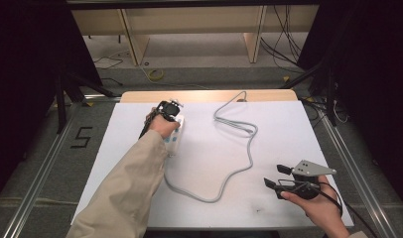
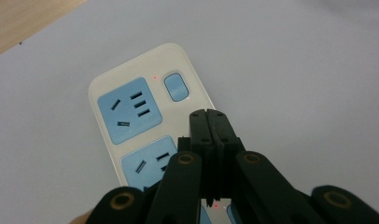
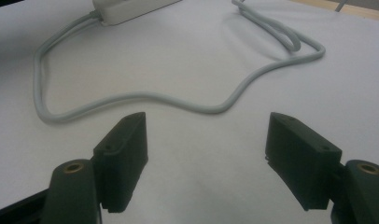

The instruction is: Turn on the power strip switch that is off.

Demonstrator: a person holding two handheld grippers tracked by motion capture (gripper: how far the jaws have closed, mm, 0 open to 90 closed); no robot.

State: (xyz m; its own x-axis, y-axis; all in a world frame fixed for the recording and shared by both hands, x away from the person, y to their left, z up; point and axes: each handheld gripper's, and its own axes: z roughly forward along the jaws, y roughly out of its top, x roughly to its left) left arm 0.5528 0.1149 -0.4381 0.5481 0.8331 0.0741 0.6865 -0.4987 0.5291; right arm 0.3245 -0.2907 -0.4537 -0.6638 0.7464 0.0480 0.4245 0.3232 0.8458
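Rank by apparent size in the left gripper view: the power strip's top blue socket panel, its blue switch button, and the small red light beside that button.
Largest to smallest:
1. Top blue socket panel
2. Blue switch button
3. Red light, a mere dot
All sit on the power strip at similar distance, so the order holds.

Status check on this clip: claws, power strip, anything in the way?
Left claw shut, over the power strip near its switch. Right claw open, empty. Cord loops between; nothing blocking.

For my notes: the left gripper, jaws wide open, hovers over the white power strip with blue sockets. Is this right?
Not quite. The left gripper has its jaws shut together, as the left gripper view shows. It does hover over the white power strip with blue sockets.
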